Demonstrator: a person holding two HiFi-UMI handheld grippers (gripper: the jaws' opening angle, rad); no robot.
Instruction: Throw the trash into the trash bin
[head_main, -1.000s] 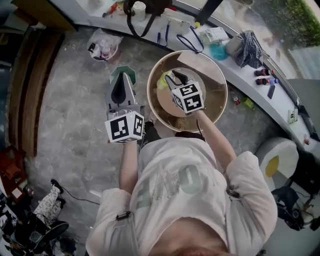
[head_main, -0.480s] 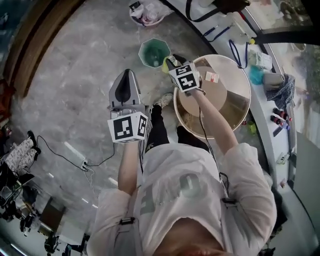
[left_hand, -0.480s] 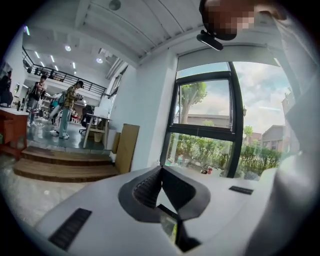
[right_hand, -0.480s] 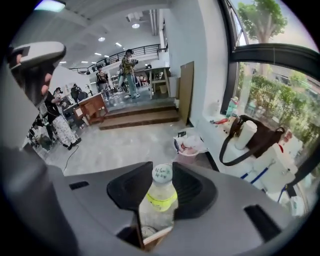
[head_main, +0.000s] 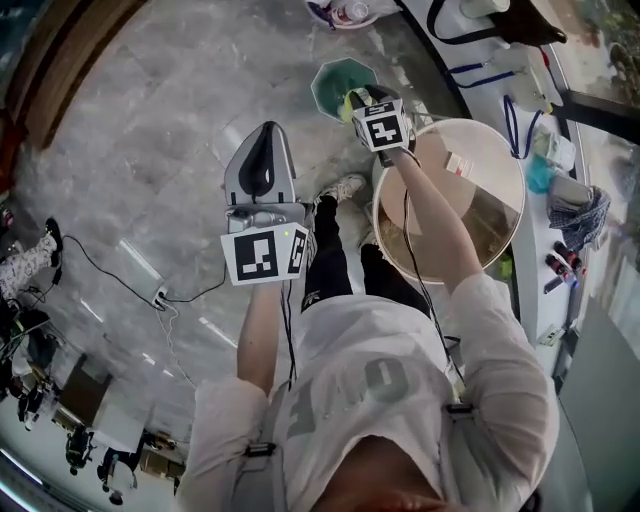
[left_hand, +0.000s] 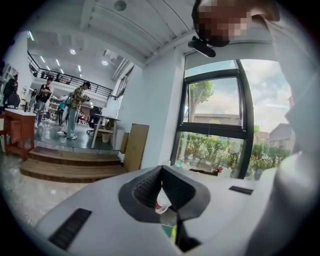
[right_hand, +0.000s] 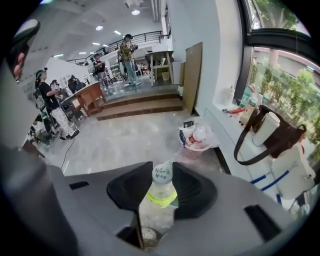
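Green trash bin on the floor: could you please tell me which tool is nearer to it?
Right. The right tool, gripping a plastic bottle, is at the green trash bin's near rim; the left tool is over the floor, clearly apart from it.

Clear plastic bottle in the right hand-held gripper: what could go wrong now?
The clear plastic bottle with a yellow-green band hangs by the green octagonal bin's rim, not its middle; released now, it may hit the rim and roll away. The round beige table crowds the right hand-held gripper.

My left hand-held gripper (left_hand: 161, 169), jaws tip to tip, before a tall window (left_hand: 212, 107), wooden steps (left_hand: 70, 162) at left.
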